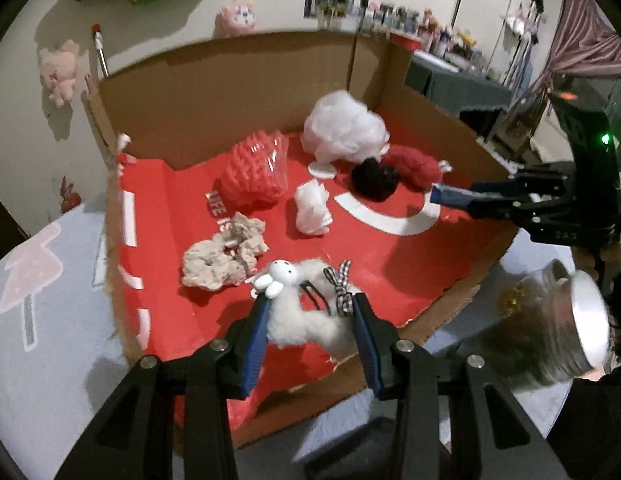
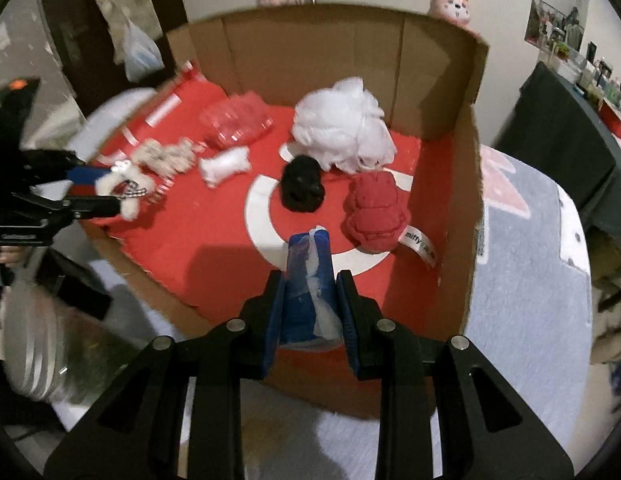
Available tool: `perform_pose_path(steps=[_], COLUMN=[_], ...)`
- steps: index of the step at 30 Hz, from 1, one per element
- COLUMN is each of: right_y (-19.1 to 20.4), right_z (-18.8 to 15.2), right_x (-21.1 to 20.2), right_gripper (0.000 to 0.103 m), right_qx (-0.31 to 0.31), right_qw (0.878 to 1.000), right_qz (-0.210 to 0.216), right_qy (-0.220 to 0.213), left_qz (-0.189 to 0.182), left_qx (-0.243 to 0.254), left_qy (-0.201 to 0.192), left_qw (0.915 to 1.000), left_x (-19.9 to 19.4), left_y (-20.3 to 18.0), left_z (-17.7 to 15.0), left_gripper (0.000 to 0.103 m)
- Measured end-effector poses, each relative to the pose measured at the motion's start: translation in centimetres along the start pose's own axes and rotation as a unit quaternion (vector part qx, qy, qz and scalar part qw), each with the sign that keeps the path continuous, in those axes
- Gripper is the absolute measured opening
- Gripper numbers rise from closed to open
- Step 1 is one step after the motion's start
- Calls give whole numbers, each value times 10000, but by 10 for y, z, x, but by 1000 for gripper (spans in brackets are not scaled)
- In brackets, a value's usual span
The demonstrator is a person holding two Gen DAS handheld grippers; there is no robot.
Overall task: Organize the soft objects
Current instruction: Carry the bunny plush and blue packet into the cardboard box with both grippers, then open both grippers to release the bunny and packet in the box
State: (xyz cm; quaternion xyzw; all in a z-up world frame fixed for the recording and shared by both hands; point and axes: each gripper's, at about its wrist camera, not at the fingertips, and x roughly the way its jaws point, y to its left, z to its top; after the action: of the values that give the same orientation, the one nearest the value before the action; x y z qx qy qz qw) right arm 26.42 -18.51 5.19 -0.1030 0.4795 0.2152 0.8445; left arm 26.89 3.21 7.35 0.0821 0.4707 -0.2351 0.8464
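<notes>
Indoor light, fairly dim, colours a little washed. Soft dark shadows fall on the red liner [image 1: 390, 264] beside each soft item and under the gripper arms. Both views bend strongly toward the rims, with black corners. Motion smear on the silver-lidded jar [image 1: 566, 320] at the frame edge and on the rug [image 2: 522, 320]. A shelf [image 1: 422, 20] in the background is out of focus. Small green lamp glows at right.

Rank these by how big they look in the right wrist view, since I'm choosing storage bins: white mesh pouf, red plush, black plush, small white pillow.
1. white mesh pouf
2. red plush
3. black plush; small white pillow looks alike, so unranked.
</notes>
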Motion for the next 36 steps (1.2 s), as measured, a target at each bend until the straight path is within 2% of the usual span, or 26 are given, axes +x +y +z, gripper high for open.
perform_pose_path(steps=[3, 8, 29, 32, 33, 34, 36], right_y=[0, 0, 2, 3, 4, 5, 8], right_z=[5, 10, 13, 12, 12, 12, 11], right_x=[13, 27, 36, 36, 36, 35, 32], right_gripper=[26, 26, 27, 31, 36, 46, 56], right_qx=[4, 19, 14, 1, -15, -10, -35], right_qw=[9996, 9981, 9968, 9969, 9968, 9970, 9976], right_qz=[-38, -200, -283, -252, -250, -207, -68], right_qy=[294, 576, 754, 751, 754, 745, 690], left_qz=[27, 130, 347, 351, 354, 347, 331], left_qx=[-71, -63, 71, 58, 52, 47, 38], left_qy=[342, 606, 767, 756, 748, 737, 677], left_qw=[9994, 9981, 9964, 9965, 9966, 9967, 9971], left_x=[15, 29, 37, 36, 36, 35, 33], left_y=[2, 5, 5, 5, 5, 5, 4], left_z=[3, 8, 5, 5, 4, 4, 3], left_gripper=[43, 43, 46, 47, 49, 51, 56])
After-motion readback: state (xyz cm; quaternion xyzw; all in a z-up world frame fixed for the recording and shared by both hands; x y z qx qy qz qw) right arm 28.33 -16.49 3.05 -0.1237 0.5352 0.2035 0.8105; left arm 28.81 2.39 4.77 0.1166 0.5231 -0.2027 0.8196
